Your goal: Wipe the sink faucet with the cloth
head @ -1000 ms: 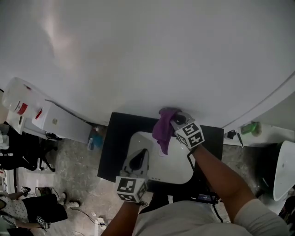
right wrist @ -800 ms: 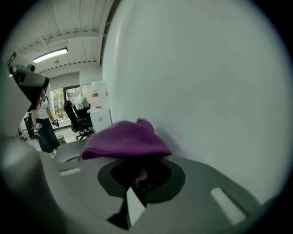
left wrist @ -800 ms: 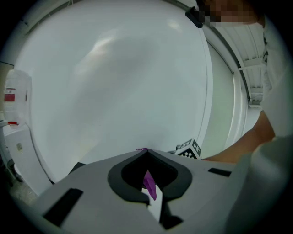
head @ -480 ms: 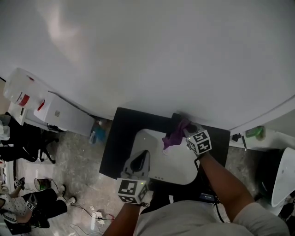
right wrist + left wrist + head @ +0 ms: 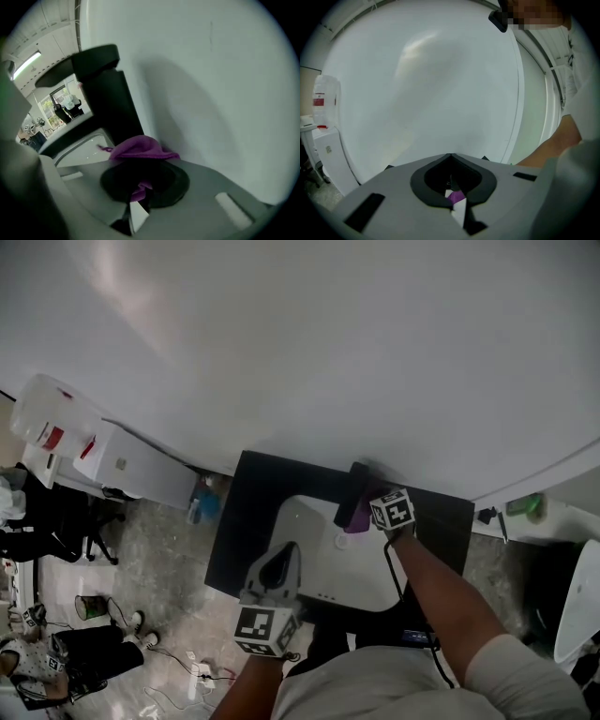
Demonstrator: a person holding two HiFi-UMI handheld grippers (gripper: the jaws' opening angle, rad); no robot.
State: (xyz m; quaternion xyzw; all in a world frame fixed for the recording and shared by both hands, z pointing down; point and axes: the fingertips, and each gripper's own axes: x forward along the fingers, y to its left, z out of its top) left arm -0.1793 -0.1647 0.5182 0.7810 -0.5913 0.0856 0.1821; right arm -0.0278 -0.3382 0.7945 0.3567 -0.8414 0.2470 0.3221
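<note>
- The cloth [image 5: 358,520] is purple and soft, bunched into a small crumpled wad with a loose thread end sticking out to one side in the right gripper view [image 5: 140,147].
- It sits at the back of the white sink [image 5: 309,521], right by the lower part of the faucet [image 5: 353,491]. No view shows whether it actually presses on the faucet.
- The faucet is matte black and boxy, with an upright column and a flat head on top [image 5: 105,93], and it stands close to the white wall.
- The right claw [image 5: 373,515] is clamped on the cloth, with a fold of purple pinched between its tips [image 5: 139,191] and the rest of the wad bulging out beyond them.
- The right forearm [image 5: 441,601] is bare and reaches from the lower right across the black table [image 5: 246,521] to the faucet.
- The left claw [image 5: 287,554] hangs over the near edge of the sink, well apart from the faucet and pointing toward the wall.
- Its jaws are drawn together at the tips [image 5: 451,157] and hold nothing.
</note>
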